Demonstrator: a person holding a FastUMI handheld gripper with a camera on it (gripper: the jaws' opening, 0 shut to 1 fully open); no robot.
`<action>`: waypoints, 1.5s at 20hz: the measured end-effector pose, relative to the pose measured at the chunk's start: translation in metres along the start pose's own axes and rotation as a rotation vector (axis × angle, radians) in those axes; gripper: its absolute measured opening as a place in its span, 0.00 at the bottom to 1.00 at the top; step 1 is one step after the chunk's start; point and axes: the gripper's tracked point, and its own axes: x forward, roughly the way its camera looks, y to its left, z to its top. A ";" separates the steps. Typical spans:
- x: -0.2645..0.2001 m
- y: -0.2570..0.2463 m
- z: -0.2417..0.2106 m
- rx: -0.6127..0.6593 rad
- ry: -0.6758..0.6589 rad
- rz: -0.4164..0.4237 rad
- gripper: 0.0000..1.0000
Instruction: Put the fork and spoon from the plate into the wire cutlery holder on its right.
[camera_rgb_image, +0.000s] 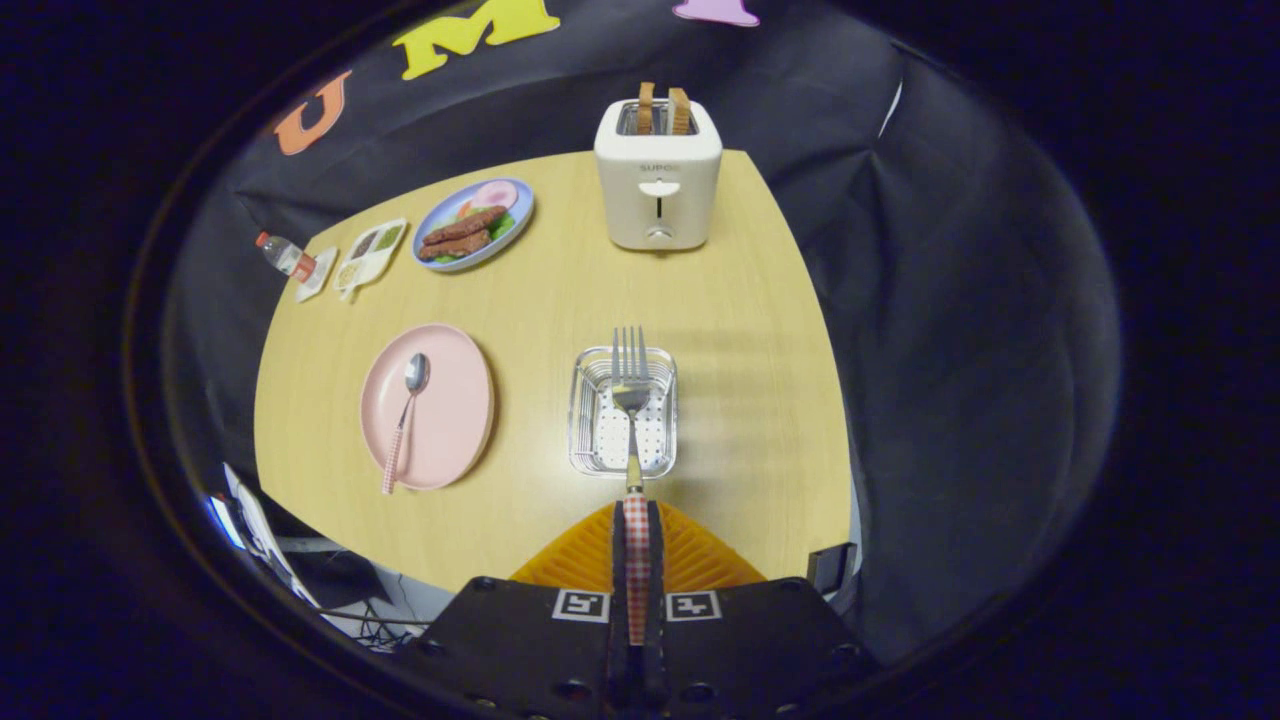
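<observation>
Clamping the fork (631, 390) by its checked handle in our gripper (637, 520), tines out over the wire cutlery holder (622, 412) just ahead, we risk it tipping out if released this flat.

Staged booth mocked up as a dining spot: black cloth wall (900, 200) draped behind a light wooden table (560, 300), toaster (657, 185) upper centre, food plate (473, 224) and snack tray (368, 255) upper left.
</observation>
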 end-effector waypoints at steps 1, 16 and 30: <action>0.000 0.006 0.002 0.010 0.019 0.030 0.06; 0.021 0.012 -0.002 -0.166 0.471 -0.066 0.06; 0.053 0.014 0.034 -0.095 0.492 -0.087 0.10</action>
